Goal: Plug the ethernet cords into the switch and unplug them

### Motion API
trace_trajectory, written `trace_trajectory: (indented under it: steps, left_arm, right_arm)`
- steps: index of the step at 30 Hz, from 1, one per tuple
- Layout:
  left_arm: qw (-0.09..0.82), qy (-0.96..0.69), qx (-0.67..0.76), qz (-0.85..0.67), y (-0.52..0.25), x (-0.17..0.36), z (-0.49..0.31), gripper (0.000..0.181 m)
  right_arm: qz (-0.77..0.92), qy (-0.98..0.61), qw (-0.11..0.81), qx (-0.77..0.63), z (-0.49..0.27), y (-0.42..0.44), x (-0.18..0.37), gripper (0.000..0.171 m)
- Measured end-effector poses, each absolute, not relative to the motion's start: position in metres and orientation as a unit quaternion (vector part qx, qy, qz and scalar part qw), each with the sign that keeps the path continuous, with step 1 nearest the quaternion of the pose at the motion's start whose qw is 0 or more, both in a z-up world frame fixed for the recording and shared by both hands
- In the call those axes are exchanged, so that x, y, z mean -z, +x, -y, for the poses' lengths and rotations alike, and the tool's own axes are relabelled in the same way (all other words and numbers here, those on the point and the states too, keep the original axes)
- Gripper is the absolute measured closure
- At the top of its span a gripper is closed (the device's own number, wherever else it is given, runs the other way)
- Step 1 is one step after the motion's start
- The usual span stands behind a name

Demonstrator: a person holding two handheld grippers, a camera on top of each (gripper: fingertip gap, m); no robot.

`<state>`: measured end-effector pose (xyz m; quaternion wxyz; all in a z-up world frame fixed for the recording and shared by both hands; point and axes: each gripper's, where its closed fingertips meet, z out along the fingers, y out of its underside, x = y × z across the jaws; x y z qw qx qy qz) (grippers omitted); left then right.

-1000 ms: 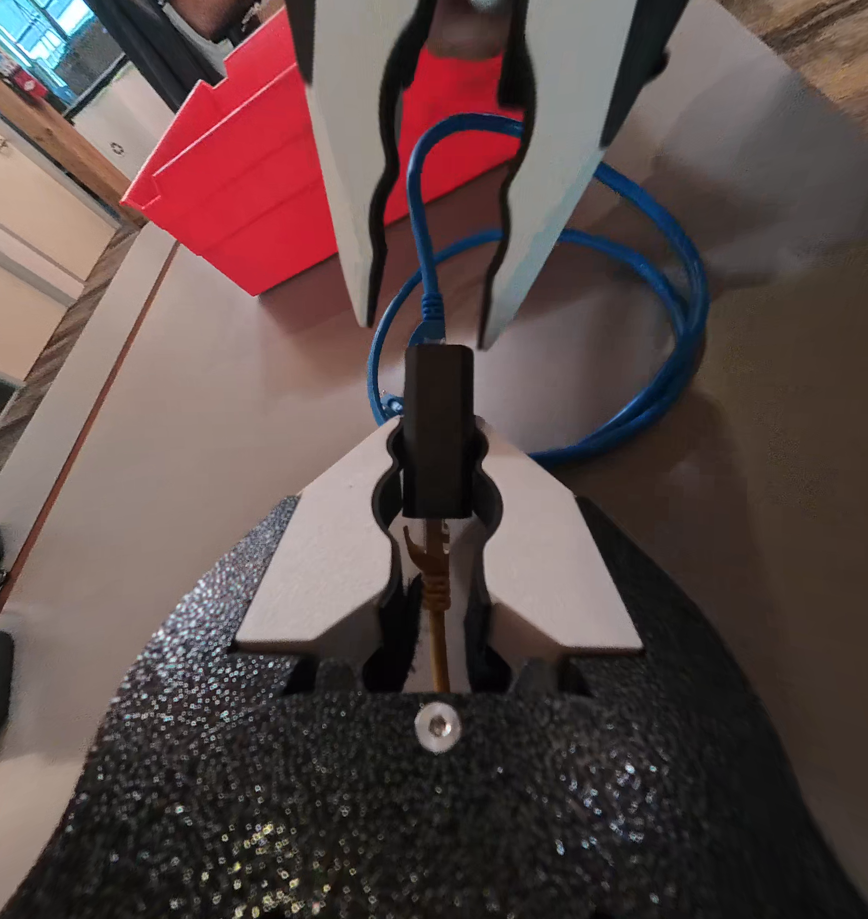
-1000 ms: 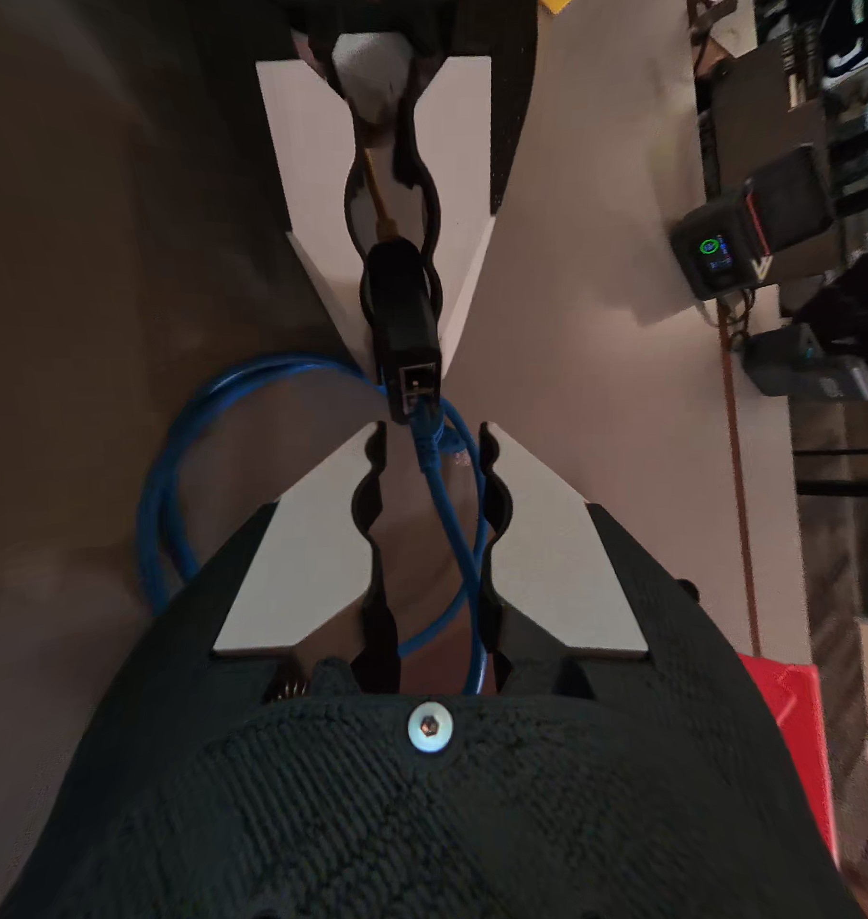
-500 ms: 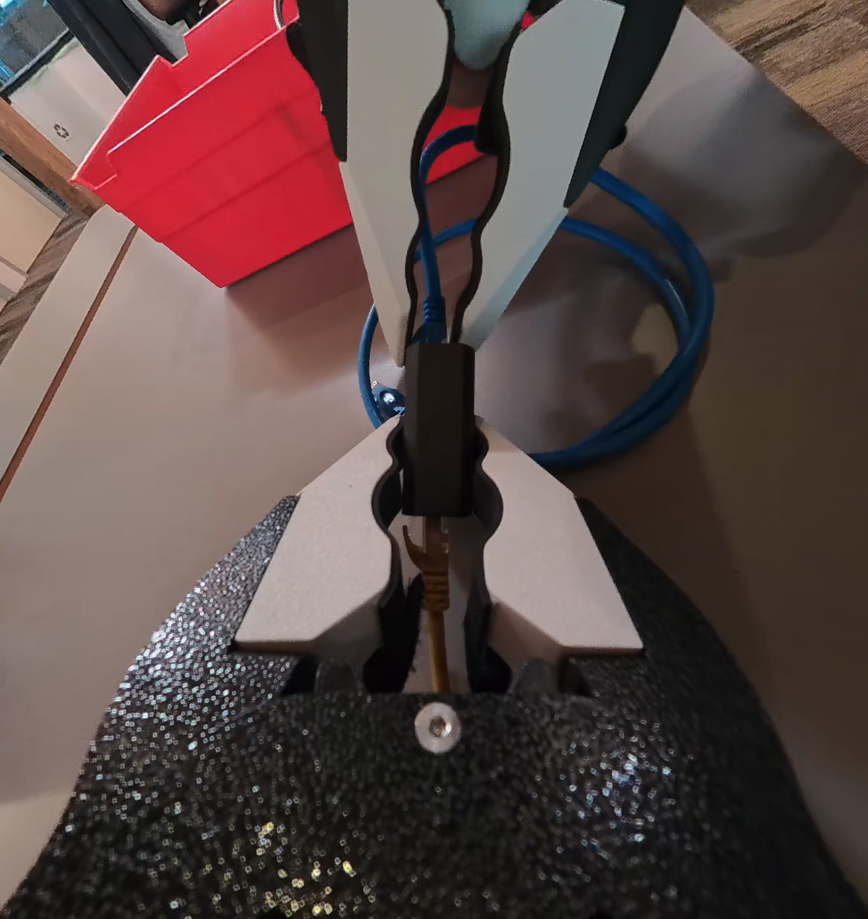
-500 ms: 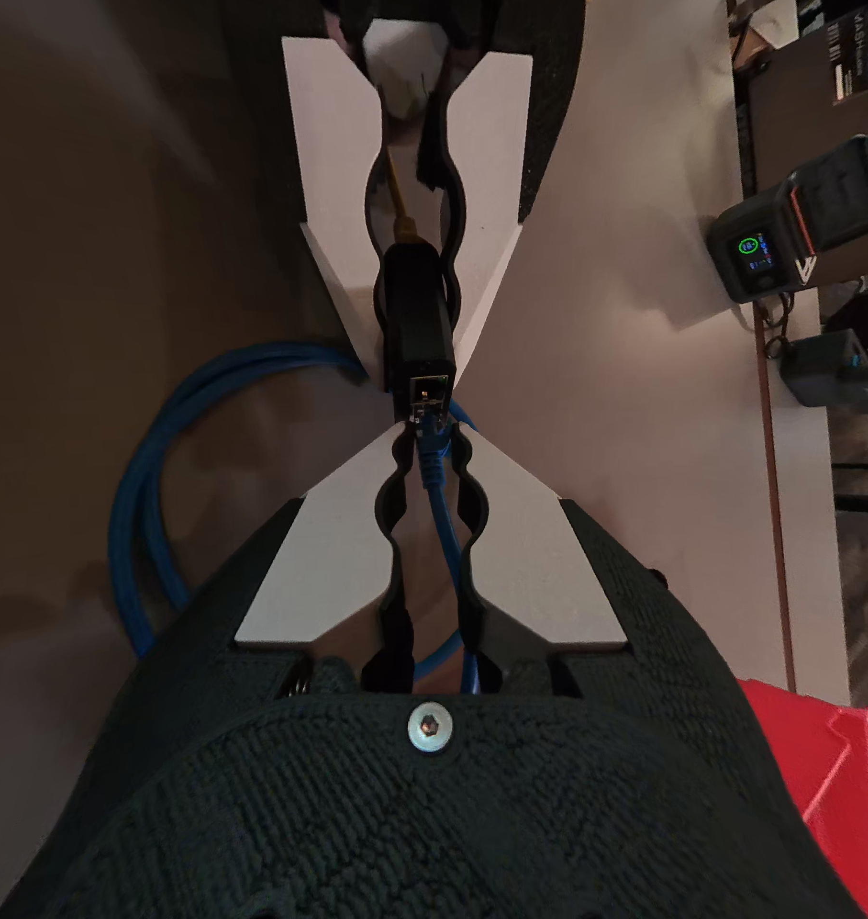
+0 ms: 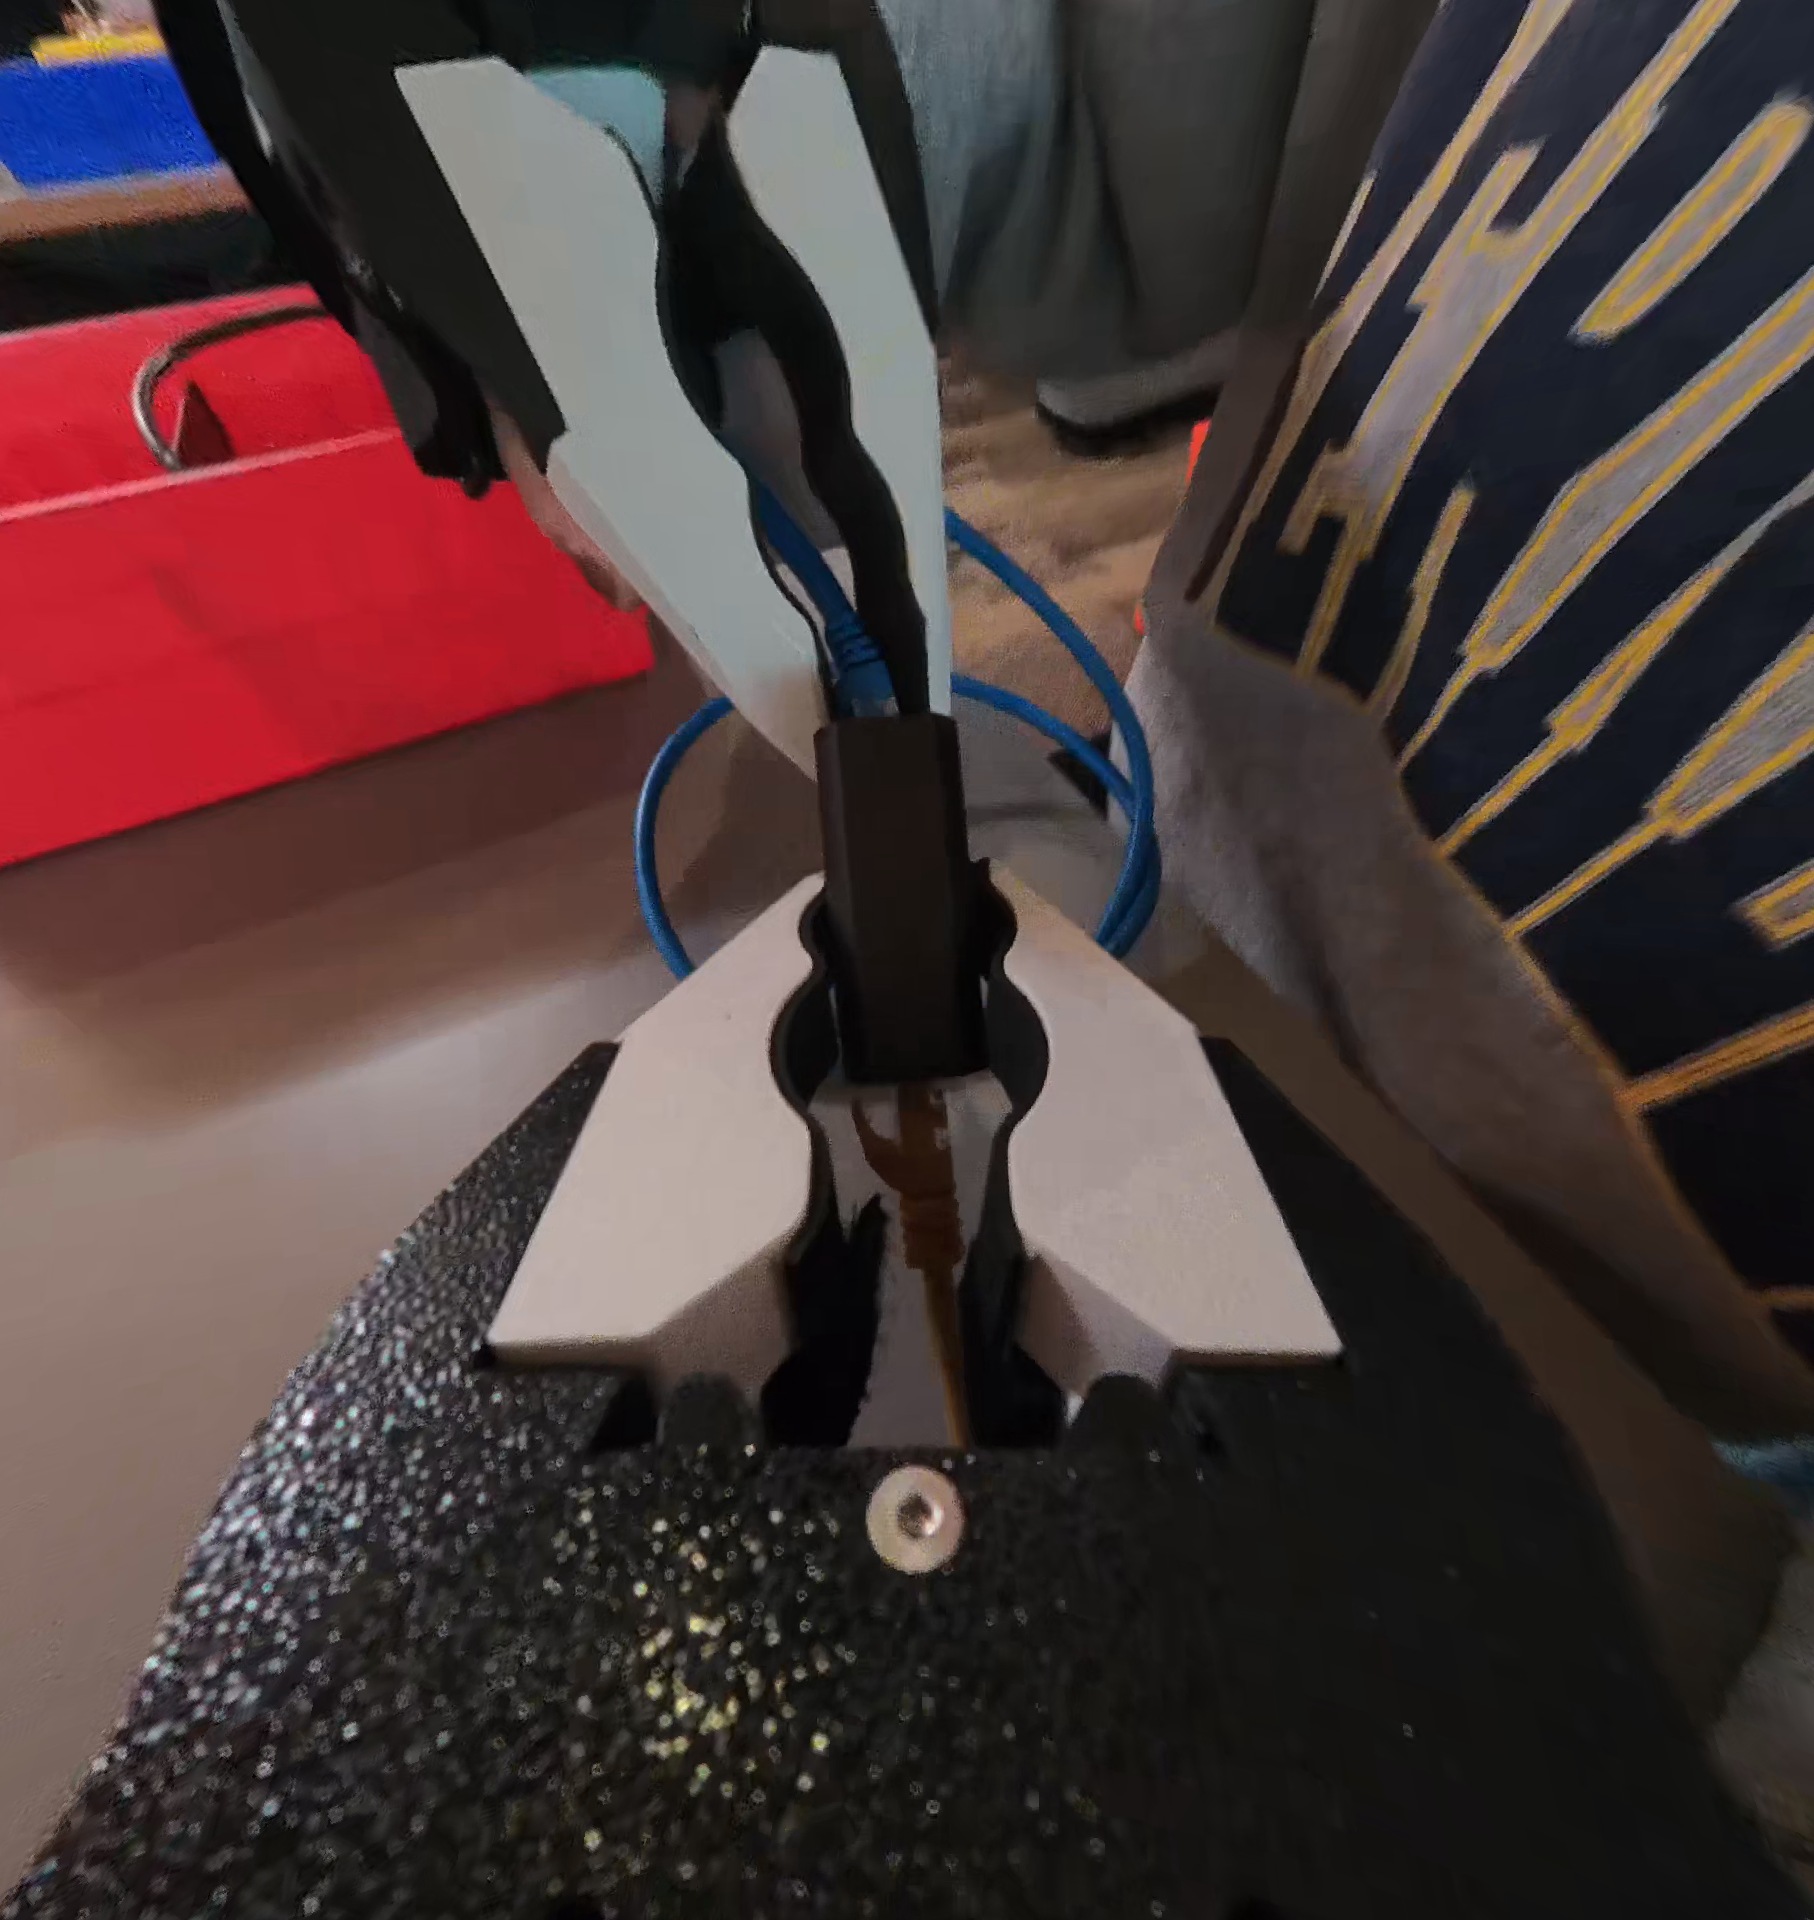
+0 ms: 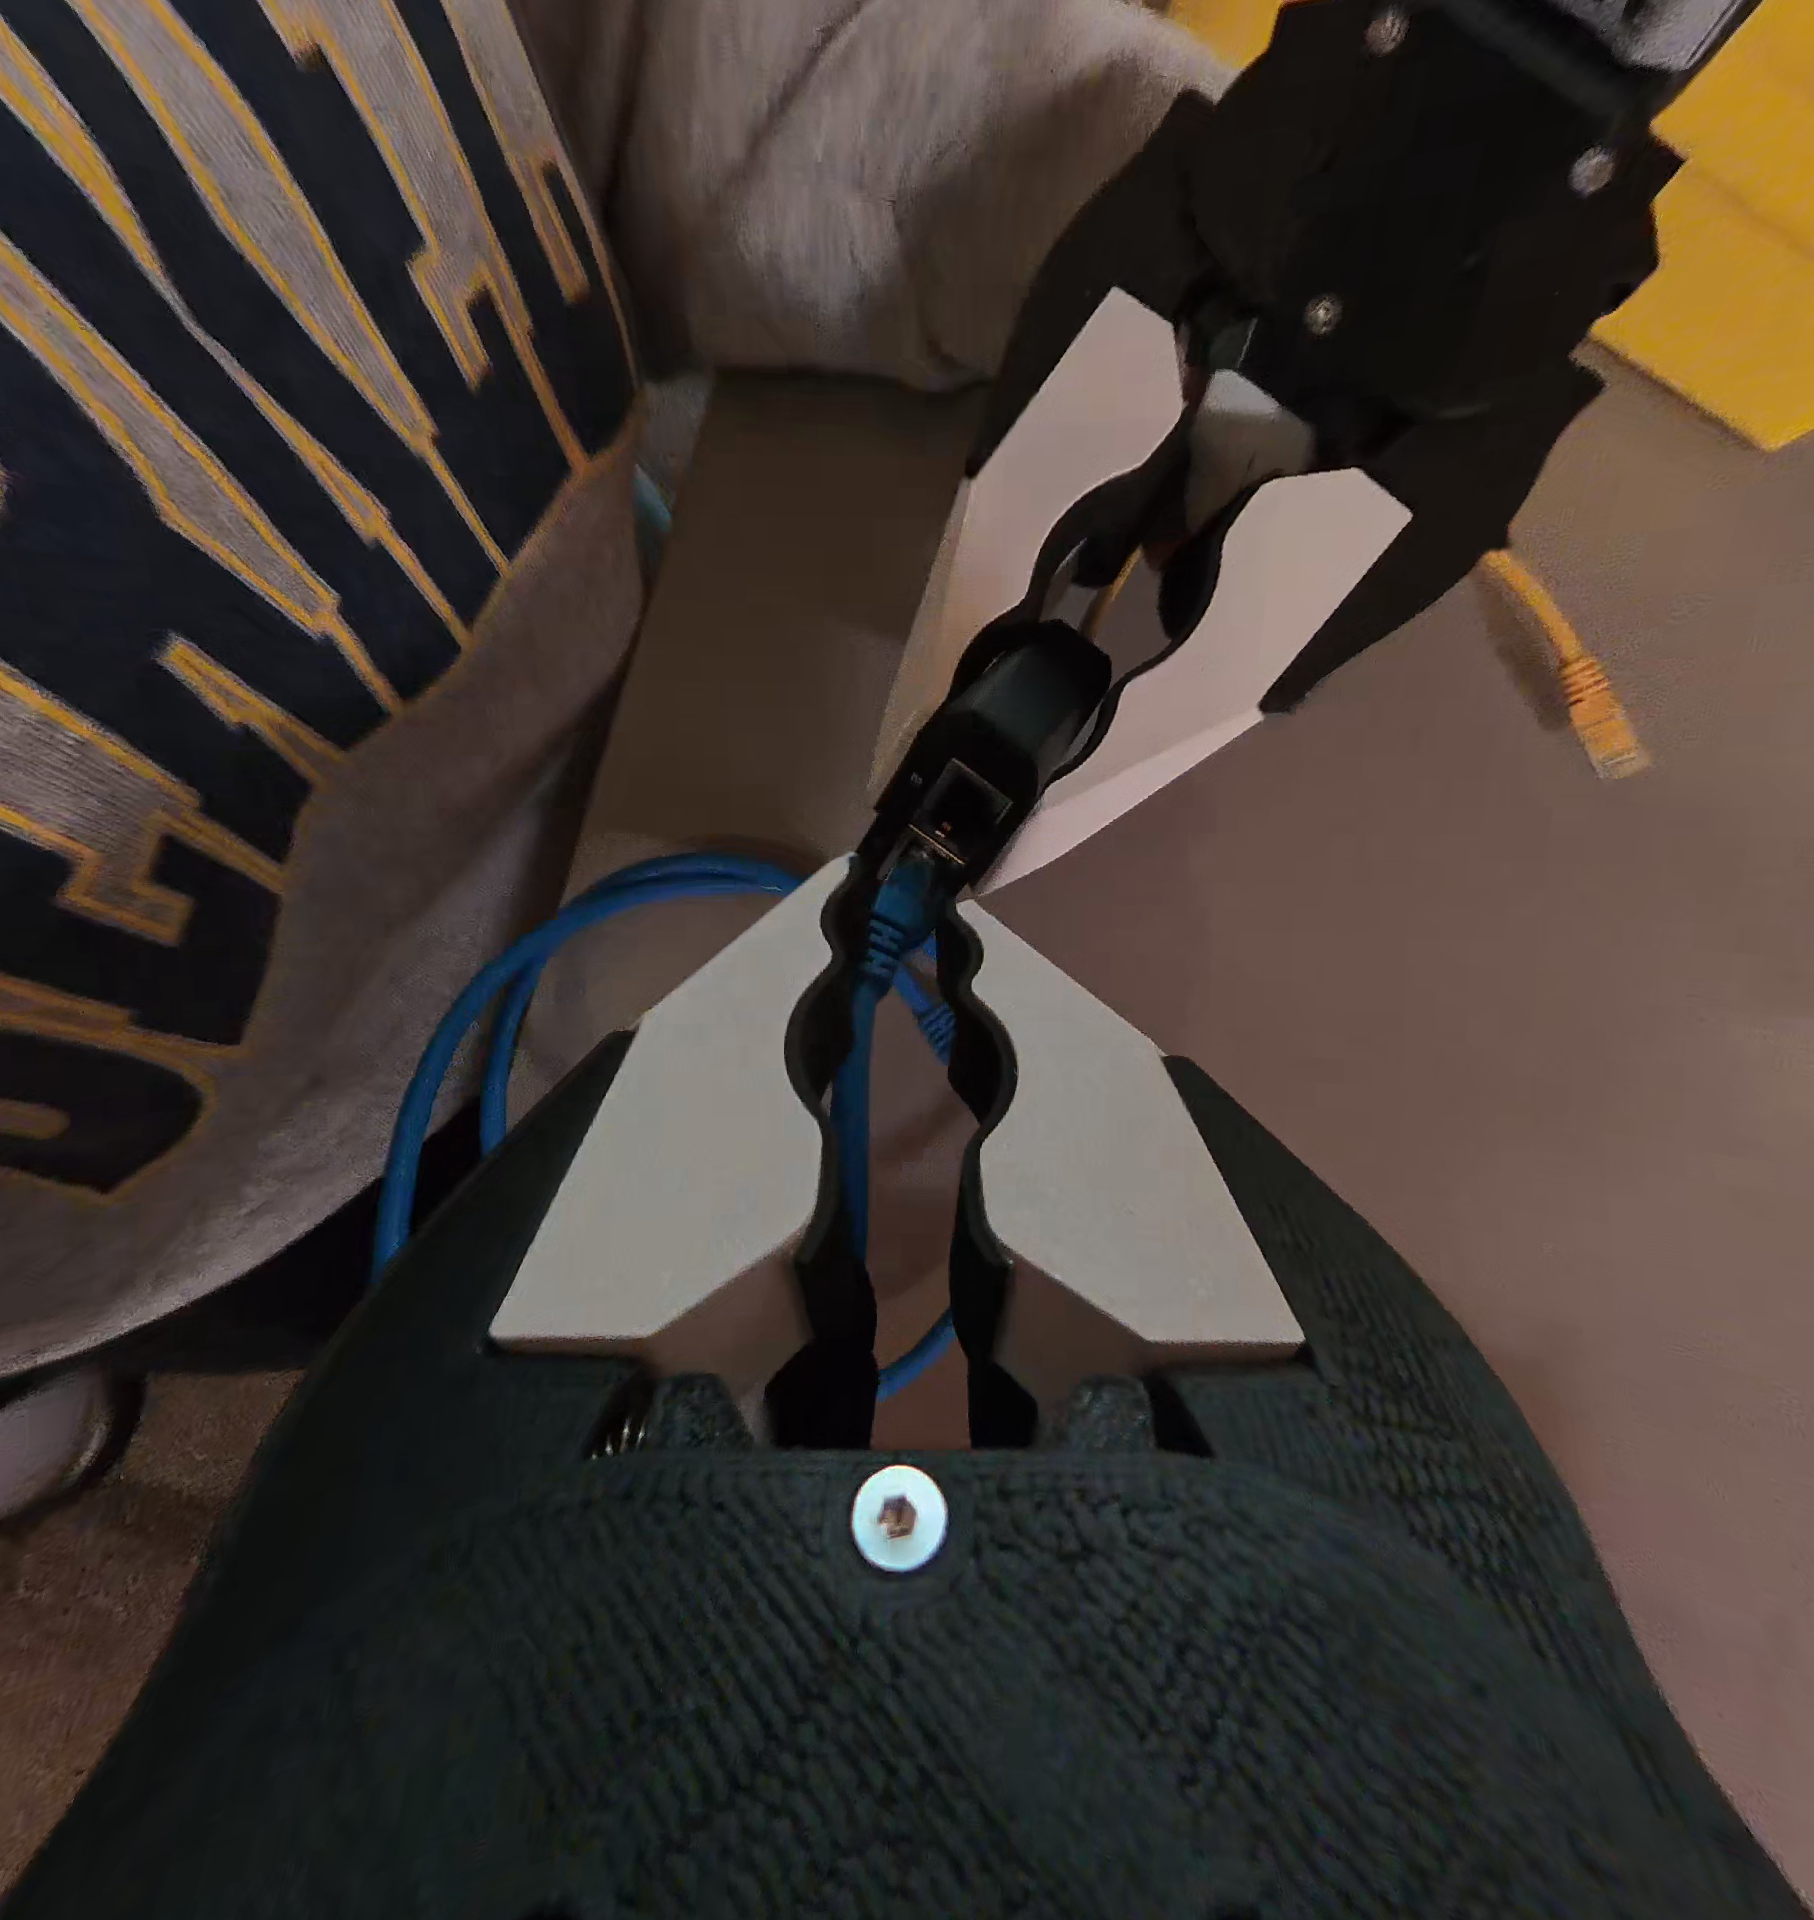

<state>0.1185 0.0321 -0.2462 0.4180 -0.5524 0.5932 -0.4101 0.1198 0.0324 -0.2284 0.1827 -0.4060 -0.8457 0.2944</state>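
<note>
My left gripper [image 5: 901,896] is shut on a small black switch [image 5: 895,831], held above the table. A yellow cord [image 5: 929,1210] is plugged into the switch's near end. My right gripper [image 6: 901,896] is shut on the plug of the blue ethernet cord [image 6: 895,925], which sits at the lower port of the switch [image 6: 1002,717]; the upper port is empty. The two grippers meet tip to tip: the right one [image 5: 877,717] shows in the left wrist view and the left one [image 6: 944,826] in the right wrist view. The blue cord [image 5: 1137,821] loops on the table below.
A red bin [image 5: 259,623] stands left of the grippers. A person's dark patterned shirt [image 5: 1557,623] is close by; it also shows in the right wrist view [image 6: 207,468]. A loose yellow plug [image 6: 1599,717] lies on the table [image 6: 1454,1039].
My right gripper has closed on the blue plug at the switch. Both grippers, with the switch, have swung toward the person, whose shirt now fills one side of each view.
</note>
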Motion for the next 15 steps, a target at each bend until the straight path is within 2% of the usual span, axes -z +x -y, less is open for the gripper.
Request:
trace_trajectory:
  steps: [1,15]
  left_arm:
    - [0.421,-0.549,0.418,-0.589,0.119,0.241,-0.031,0.159]
    - [0.431,-0.541,0.428,-0.582,0.125,0.225,-0.026,0.159]
  right_arm:
    - [0.844,-0.404,0.183,-0.3,-0.032,0.12,0.224,0.16]
    - [0.856,-0.407,0.178,-0.265,-0.029,0.123,0.211,0.158]
